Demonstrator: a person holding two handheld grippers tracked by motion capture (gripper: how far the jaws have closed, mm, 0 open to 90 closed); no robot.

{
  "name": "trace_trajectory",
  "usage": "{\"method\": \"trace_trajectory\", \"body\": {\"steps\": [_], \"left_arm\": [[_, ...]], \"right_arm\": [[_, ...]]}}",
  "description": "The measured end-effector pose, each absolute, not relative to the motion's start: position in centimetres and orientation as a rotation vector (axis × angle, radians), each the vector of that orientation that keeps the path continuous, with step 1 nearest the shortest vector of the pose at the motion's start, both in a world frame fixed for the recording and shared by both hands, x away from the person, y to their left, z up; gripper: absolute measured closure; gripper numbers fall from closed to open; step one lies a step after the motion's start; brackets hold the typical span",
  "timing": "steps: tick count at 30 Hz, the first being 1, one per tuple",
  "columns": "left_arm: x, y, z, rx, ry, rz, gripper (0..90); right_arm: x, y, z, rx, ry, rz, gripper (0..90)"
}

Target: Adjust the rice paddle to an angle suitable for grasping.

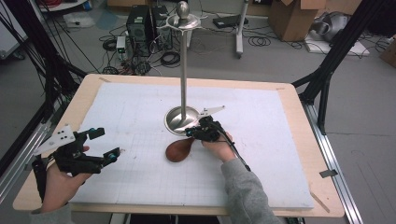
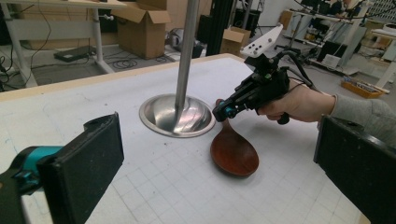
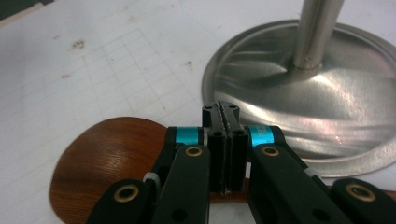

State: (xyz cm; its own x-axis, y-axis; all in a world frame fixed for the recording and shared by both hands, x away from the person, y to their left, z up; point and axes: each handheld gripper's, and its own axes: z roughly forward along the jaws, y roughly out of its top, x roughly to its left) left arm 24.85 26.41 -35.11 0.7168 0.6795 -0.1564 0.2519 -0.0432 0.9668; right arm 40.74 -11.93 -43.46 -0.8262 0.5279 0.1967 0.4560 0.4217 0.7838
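Left gripper [image 1: 103, 143] jaws spread wide; right gripper [image 1: 190, 132] jaws closed.

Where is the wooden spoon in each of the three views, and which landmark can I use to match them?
High view: the spoon lies centre, just below the stand base, beside the right gripper.
Left gripper view: the spoon is right of centre, below the right gripper.
Right gripper view: the spoon is lower left, partly behind the shut jaws.
Shared landmark: the round stand base beside the spoon.
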Motion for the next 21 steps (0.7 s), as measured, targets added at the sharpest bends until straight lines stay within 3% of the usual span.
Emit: {"method": "trace_trajectory", "body": {"steps": [21], "left_arm": [[24.3,27.1,-34.7,1.585,0.780,0.449,1.9]], "right_arm": [[41.7,-11.7,-45.0,0.932,2.645,1.338,89.9]]}}
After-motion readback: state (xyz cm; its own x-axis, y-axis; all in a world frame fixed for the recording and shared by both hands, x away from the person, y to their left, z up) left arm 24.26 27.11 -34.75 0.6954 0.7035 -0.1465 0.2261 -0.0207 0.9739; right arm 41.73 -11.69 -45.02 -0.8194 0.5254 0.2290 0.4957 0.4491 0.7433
